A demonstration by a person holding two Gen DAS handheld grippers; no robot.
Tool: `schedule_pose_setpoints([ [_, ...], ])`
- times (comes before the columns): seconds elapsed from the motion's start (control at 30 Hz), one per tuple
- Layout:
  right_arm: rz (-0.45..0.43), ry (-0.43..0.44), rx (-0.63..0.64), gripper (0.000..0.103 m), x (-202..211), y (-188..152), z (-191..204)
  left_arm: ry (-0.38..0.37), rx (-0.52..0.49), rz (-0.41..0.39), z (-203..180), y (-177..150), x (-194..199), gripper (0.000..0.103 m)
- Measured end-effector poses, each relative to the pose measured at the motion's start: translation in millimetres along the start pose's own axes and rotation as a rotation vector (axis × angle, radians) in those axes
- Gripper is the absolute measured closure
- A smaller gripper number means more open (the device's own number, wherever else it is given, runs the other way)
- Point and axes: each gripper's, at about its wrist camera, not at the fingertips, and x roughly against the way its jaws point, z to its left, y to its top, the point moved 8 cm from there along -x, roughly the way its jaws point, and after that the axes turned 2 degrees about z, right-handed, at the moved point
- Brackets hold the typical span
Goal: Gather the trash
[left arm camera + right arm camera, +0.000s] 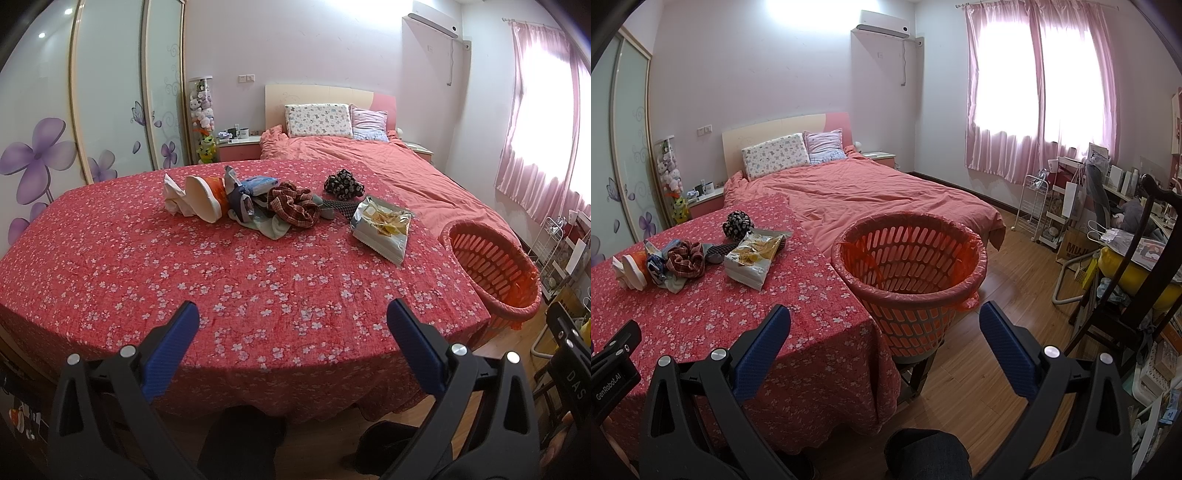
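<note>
A table with a red flowered cloth (pixel 184 266) (pixel 738 314) carries a pile at its far side: a crumpled white tissue (pixel 175 195), a tipped paper cup (pixel 207 197) (pixel 635 271), a blue packet (pixel 260 183), wrappers, a plaid scrunchie (pixel 293 205) (pixel 685 256), a dark patterned cloth (pixel 343 184) (pixel 738 223) and an opened chip bag (pixel 384 229) (pixel 755 256). An orange lined basket (pixel 493 269) (pixel 910 273) stands at the table's right edge. My left gripper (pixel 293 325) hangs open over the near table edge. My right gripper (pixel 884 328) is open in front of the basket.
A bed with a salmon cover (pixel 871 199) lies behind the table and basket. Wardrobe doors (pixel 110 110) line the left wall. A dark wooden chair (pixel 1126 295), a white rack (pixel 1030 206) and a cluttered desk stand on the right. Wood floor (pixel 1004 295) runs between.
</note>
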Motion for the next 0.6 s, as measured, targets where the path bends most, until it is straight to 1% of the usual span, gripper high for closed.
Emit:
schedule_pose_setpoints([
  [0.6,0.0,-0.001,0.0,0.002,-0.6,-0.6,-0.1,0.0,0.001,0.002,2.0,-1.5,2.2,0.004],
])
